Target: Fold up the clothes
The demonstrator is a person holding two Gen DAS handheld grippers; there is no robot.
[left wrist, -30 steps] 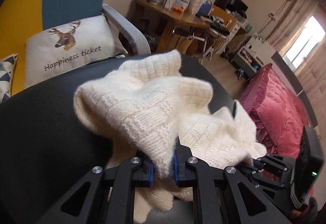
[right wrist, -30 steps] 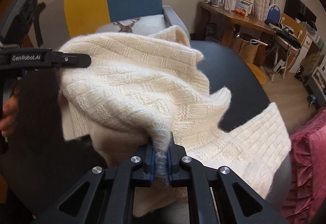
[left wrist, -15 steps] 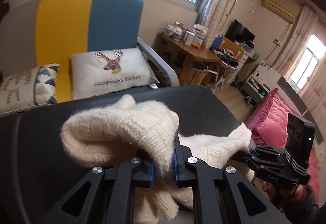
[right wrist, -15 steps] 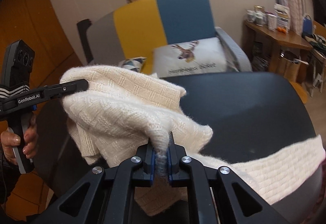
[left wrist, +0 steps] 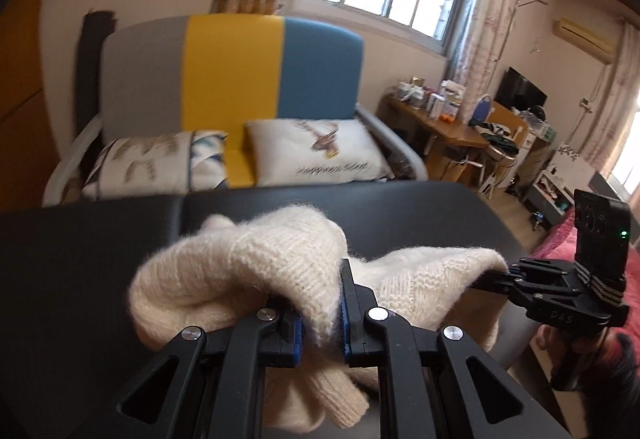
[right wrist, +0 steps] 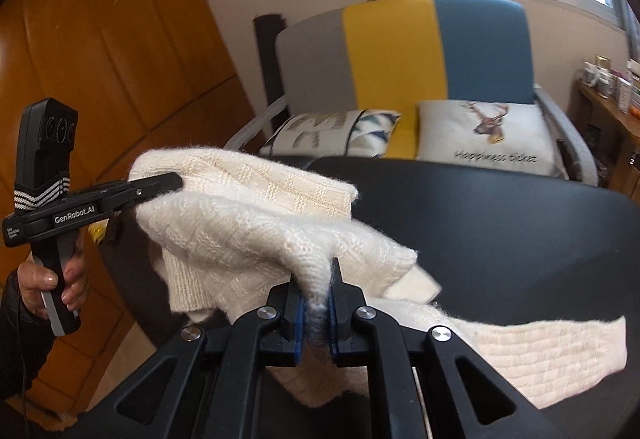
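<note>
Sweater (right wrist: 256,235), cream knit, is held bunched above the black table (right wrist: 520,223), one end trailing onto the surface at the right. The left gripper (left wrist: 320,313) is closed on a fold of knit; the right gripper (right wrist: 316,309) is likewise clamped on a fold. The garment's long axis runs side to side between the two grippers, each holding one end of the raised span, so neither is nearer. Legible writing: "GenRobot.AI" on the left gripper's body, "Happiness ticket" on the deer cushion (right wrist: 484,135).
</note>
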